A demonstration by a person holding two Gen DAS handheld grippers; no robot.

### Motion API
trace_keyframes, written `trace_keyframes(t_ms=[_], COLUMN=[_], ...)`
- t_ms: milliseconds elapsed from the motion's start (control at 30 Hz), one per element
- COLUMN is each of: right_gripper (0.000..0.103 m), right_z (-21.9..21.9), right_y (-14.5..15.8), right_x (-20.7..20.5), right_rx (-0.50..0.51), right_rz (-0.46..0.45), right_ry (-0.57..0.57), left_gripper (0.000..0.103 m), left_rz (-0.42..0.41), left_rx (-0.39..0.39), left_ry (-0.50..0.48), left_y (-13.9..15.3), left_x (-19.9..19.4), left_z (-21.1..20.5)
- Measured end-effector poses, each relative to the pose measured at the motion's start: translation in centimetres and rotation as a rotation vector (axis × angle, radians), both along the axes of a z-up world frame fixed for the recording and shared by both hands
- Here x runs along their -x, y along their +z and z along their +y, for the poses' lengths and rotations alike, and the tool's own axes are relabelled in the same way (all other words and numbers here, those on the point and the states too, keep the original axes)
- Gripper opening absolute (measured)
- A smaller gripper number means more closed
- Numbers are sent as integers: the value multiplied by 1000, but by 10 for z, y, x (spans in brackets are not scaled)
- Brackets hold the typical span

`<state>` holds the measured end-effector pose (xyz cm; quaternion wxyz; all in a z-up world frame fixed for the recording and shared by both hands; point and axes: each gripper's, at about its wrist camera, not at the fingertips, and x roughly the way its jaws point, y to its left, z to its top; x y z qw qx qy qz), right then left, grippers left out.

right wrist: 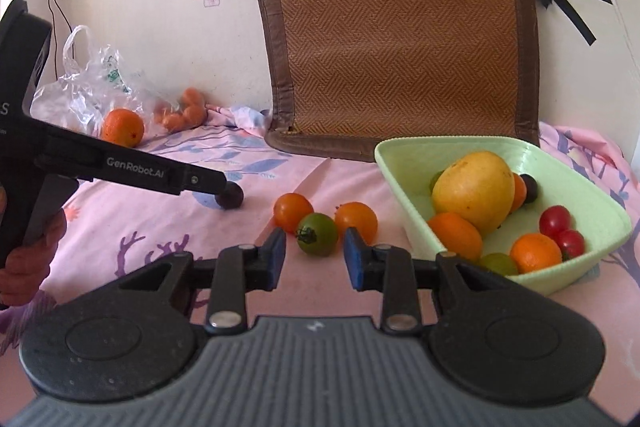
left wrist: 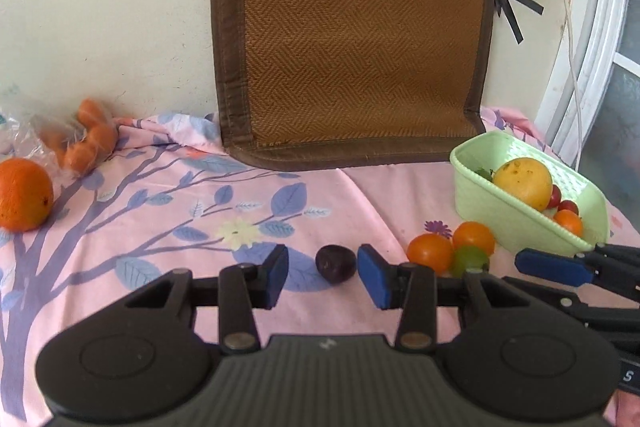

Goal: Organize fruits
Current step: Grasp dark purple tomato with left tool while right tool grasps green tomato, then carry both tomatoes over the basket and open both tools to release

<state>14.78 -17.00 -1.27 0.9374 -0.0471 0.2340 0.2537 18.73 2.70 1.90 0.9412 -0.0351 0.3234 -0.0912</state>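
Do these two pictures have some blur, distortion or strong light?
Left wrist view: fisheye bends the brown woven mat edges; the bright window frame is washed out. Right wrist view: the clear plastic bag glares white; the pale green plastic basket stays sharp.

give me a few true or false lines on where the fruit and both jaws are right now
1. The left gripper has open jaws on either side of the dark plum. True.
2. The right gripper is shut on the green tomato. False: its jaws are open, the tomato lies just ahead.
3. The green basket holds the large yellow fruit. True.
4. The big orange sits in the basket. False: it rests on the cloth by the plastic bag.
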Motion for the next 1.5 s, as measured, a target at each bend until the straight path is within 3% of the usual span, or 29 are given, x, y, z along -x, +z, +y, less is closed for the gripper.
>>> trace_keyframes(t_ms=[133, 200, 267, 333, 500, 633, 833, 1033, 1200, 1367, 1500], right_gripper=[34, 33, 26, 25, 25, 26, 26, 29, 30, 30, 30], right_z=[8, 14, 15, 12, -12, -44, -79, -94, -95, -98, -99], right_y=[-2, -3, -4, -2, 6, 5, -1, -13, -17, -17, -19], right_x=[-10, -13, -13, -9, 35, 81, 127, 135, 139, 142, 141], right_rx=[36, 75, 88, 72, 24, -13, 2, -12, -23, -31, -33], right_rz=[18, 29, 31, 18, -48, -50, -58, -21, -20, -29, -21], right_ry=[4, -1, -7, -4, -19, -59, -141, -169, -170, -171, -172], left_gripper=[41, 32, 25, 25, 25, 25, 26, 26, 29, 42, 43], left_rz=[8, 24, 13, 5, -35, -49, -36, -1, -15, -43, -38], left_rx=[-37, -35, -60, -69, -16, 47, 52, 8, -56, -62, -66], left_ry=[-34, -52, -65, -75, -125, -204, -299, -329, -326, -309, -317], left_y=[-10, -14, -15, -13, -1, 7, 2, -11, -16, -7, -8], left_x=[-13, -17, -15, -7, 36, 80, 120, 136, 147, 156, 157], left_z=[-9, -13, -18, -21, -33, -59, -107, -136, -146, -144, -144])
